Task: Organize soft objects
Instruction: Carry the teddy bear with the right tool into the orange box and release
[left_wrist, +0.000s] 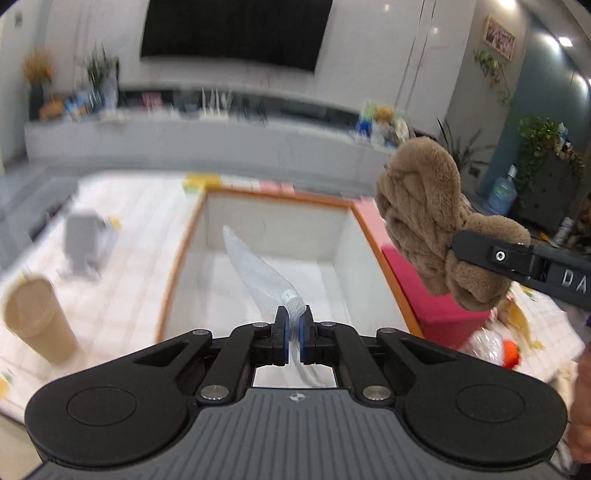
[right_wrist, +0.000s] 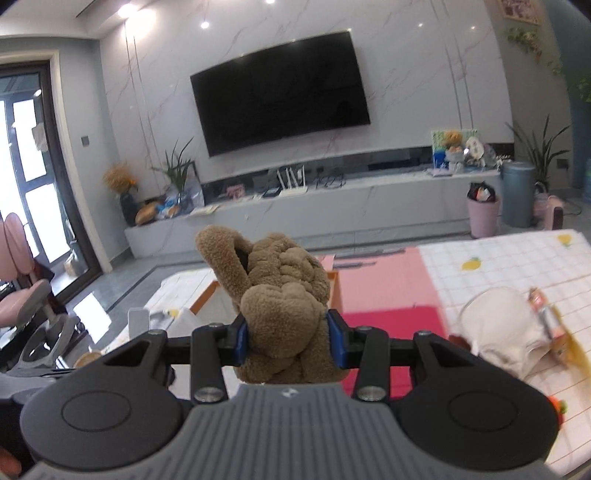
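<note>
My left gripper (left_wrist: 293, 319) is shut on a twisted clear plastic bag (left_wrist: 255, 269), which hangs over the open white box with an orange rim (left_wrist: 280, 195). My right gripper (right_wrist: 288, 338) is shut on a brown plush knotted toy (right_wrist: 280, 291), its blue pads pressing both sides. In the left wrist view the same brown plush toy (left_wrist: 421, 214) is held in the air above the box's right rim, with one black finger (left_wrist: 491, 254) of the right gripper across it. The box's orange rim (right_wrist: 205, 301) shows just behind the toy in the right wrist view.
On the chequered tablecloth, a tan paper cup (left_wrist: 37, 317) and a grey object (left_wrist: 86, 243) stand left of the box. A magenta box (left_wrist: 436, 310) sits at its right. A white cloth item (right_wrist: 506, 328) and a snack packet (right_wrist: 546, 317) lie further right.
</note>
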